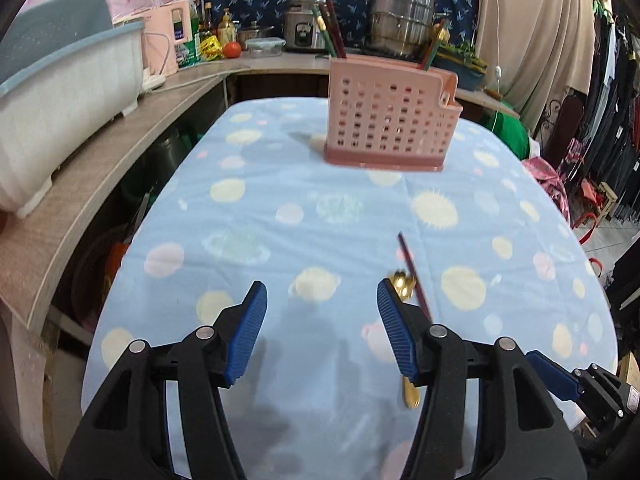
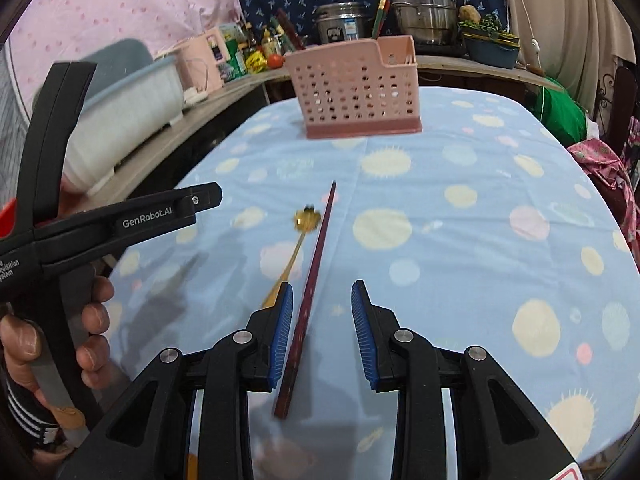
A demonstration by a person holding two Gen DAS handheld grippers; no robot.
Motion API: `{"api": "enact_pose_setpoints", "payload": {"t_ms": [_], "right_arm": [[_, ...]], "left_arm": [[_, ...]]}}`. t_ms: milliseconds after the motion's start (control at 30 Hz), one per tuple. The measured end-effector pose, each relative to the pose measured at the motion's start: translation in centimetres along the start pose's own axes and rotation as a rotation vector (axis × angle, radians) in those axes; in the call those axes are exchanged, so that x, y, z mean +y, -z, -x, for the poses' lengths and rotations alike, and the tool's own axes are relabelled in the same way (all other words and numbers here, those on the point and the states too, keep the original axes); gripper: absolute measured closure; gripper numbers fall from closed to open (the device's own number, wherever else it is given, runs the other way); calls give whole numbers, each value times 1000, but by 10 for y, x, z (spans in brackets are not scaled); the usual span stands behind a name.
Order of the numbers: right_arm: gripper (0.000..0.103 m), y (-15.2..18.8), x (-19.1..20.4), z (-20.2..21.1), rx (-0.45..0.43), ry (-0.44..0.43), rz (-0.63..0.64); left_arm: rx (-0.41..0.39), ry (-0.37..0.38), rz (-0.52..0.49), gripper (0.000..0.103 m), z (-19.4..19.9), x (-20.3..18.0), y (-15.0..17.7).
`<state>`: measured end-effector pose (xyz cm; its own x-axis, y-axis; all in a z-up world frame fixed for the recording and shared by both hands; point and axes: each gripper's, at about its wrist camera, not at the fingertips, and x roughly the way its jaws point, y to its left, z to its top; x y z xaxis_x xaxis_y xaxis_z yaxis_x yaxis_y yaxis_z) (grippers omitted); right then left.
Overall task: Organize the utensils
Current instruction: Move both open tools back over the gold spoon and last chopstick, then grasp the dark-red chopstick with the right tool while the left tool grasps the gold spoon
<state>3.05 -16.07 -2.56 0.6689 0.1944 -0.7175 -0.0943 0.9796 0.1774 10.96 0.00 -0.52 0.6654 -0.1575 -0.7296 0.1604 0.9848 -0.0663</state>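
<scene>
A pink perforated utensil basket (image 1: 386, 120) stands at the far end of the table, with several chopsticks (image 1: 332, 32) upright in it; it also shows in the right wrist view (image 2: 358, 88). A dark red chopstick (image 2: 310, 292) and a gold spoon (image 2: 298, 240) lie on the cloth. My right gripper (image 2: 322, 300) is open, with the chopstick lying between its fingers near the left one. My left gripper (image 1: 322, 300) is open and empty; the spoon's gold end (image 1: 404, 282) and the chopstick (image 1: 412, 268) lie just right of its right finger.
The table carries a blue cloth with pastel dots (image 1: 300, 220). A wooden counter (image 1: 120, 128) runs along the left and back with a white dish tub (image 1: 60, 100), bottles, a tomato, a rice cooker (image 1: 304, 30) and steel pots (image 1: 402, 16). Clothes hang at the right.
</scene>
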Motion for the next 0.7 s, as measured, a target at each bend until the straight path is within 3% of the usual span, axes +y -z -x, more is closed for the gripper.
{"api": "enact_pose_setpoints", "payload": {"t_ms": [333, 567, 700], "right_arm": [[73, 31, 17, -12, 68, -22, 28], [78, 40, 22, -20, 89, -10, 42], [84, 42, 23, -20, 77, 12, 57]], "left_arm": [[71, -11, -23, 37, -6, -2, 42], [113, -22, -15, 36, -10, 3, 57], [110, -34, -18, 29, -10, 3, 59]]}}
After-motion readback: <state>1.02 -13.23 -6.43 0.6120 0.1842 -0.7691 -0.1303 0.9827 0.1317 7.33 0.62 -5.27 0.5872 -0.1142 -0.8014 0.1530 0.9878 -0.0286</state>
